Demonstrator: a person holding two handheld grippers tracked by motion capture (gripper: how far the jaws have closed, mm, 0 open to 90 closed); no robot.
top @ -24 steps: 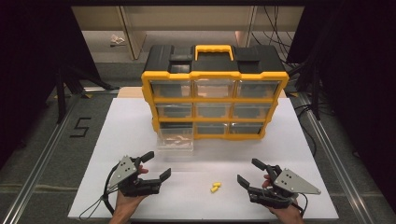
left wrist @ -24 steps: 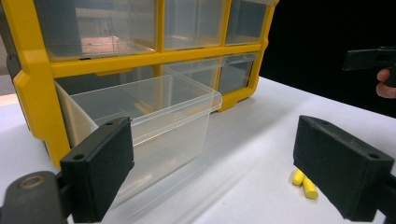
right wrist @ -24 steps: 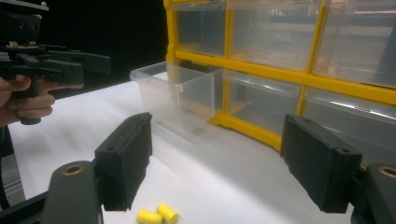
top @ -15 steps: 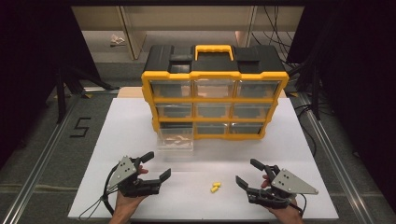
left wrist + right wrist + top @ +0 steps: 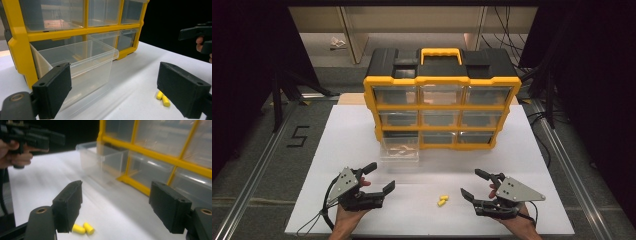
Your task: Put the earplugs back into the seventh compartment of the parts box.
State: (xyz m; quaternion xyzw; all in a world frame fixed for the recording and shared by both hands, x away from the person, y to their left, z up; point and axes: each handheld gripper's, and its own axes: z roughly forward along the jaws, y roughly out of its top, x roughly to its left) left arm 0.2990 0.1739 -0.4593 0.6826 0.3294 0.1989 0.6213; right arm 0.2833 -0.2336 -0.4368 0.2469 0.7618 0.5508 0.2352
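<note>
Two yellow plugs [image 5: 442, 201] lie btwn left tool [image 5: 379, 179] & right tool [image 5: 473, 185], both agape, empty.

The right gripper [image 5: 473, 185] now sits slightly nearer the person and a touch further left than before, closer to the yellow earplugs [image 5: 442, 201]; its jaw spread looks about unchanged.

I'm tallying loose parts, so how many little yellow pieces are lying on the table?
2. Both yellow pieces lie touching each other on the white table, between the left gripper and the right gripper. The open drawer may hide more.
</note>
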